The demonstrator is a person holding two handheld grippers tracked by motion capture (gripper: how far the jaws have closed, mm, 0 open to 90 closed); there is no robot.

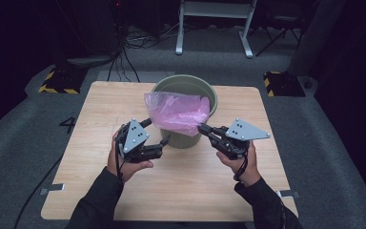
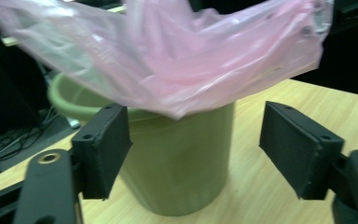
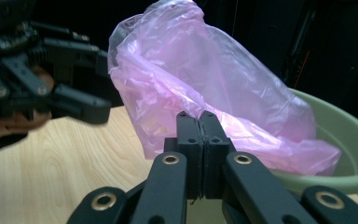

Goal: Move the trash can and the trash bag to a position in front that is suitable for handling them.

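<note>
Pink bag (image 1: 178, 113) pinched by right gripper (image 1: 204, 129); left gripper (image 1: 158, 133) spread.

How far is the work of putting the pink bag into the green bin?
Started: the pink bag lies bunched over the green bin rim, near side. In hand: the right gripper is shut on its edge; the left gripper is open beside the bin. Left: spreading the bag around the rim.
</note>
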